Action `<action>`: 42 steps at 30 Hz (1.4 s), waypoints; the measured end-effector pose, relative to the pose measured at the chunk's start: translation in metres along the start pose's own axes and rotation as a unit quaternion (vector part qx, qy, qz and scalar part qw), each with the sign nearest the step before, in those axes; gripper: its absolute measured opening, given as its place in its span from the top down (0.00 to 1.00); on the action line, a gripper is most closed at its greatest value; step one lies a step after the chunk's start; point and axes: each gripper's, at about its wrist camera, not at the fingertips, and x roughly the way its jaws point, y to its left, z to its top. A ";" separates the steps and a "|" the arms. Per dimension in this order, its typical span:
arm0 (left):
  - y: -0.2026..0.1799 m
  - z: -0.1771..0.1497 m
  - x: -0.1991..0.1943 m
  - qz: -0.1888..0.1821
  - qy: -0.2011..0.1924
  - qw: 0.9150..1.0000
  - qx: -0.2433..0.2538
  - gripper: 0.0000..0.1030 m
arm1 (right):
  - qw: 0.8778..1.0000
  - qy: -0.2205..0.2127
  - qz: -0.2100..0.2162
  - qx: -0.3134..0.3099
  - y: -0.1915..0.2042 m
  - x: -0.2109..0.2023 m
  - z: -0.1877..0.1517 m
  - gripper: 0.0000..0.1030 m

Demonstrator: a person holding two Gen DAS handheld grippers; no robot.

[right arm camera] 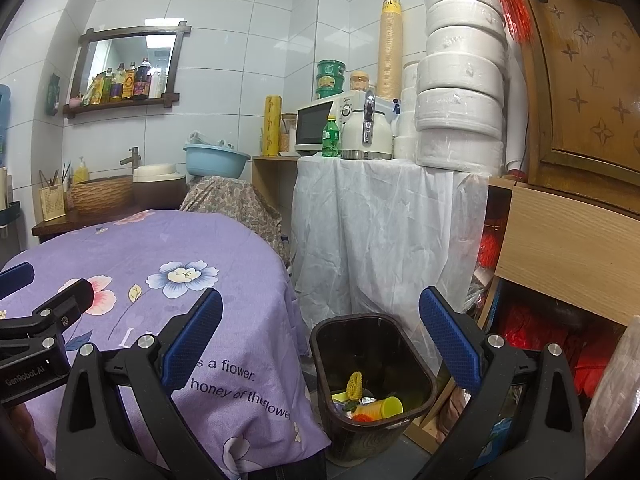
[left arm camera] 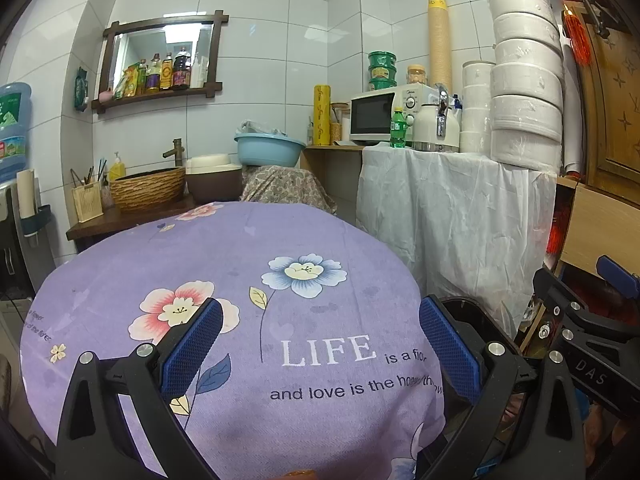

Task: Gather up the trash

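A dark brown trash bin (right arm camera: 416, 364) stands on the floor to the right of the round table, holding several pieces of trash: a yellow cup (right arm camera: 390, 407), a yellow netted piece (right arm camera: 355, 385) and an orange item (right arm camera: 365, 417). My right gripper (right arm camera: 320, 344) hovers open above and in front of the bin, nothing between its fingers. My left gripper (left arm camera: 320, 354) is open over the purple flowered tablecloth (left arm camera: 224, 264), also holding nothing. The bin's rim (left arm camera: 460, 304) peeks out behind the left gripper's right finger. In the left wrist view the right gripper's side (left arm camera: 592, 320) shows at the right edge.
A white-draped counter (right arm camera: 380, 216) behind the bin carries a microwave (right arm camera: 320, 122), a green bottle (right arm camera: 331, 136), a kettle (right arm camera: 366, 128) and stacked white rolls (right arm camera: 460, 80). A wooden cabinet (right arm camera: 568, 248) stands at right. A sink basket (left arm camera: 148, 188) and blue basin (left arm camera: 270, 148) sit behind the table.
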 end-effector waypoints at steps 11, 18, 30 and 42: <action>-0.001 0.000 0.000 0.001 0.001 1.000 0.000 0.05 | 1.000 0.002 0.000 0.001 0.001 0.001 -0.001 0.06; -0.002 -0.002 0.000 0.002 -0.002 1.000 0.000 0.05 | 1.000 0.000 -0.002 0.001 0.002 0.000 -0.005 0.06; -0.002 -0.001 0.000 0.001 0.001 1.000 -0.002 0.05 | 1.000 0.000 -0.002 0.002 0.002 -0.001 -0.005 0.06; -0.003 0.001 -0.001 -0.001 0.002 1.000 -0.002 0.05 | 1.000 0.001 -0.001 0.003 0.001 0.000 -0.006 0.06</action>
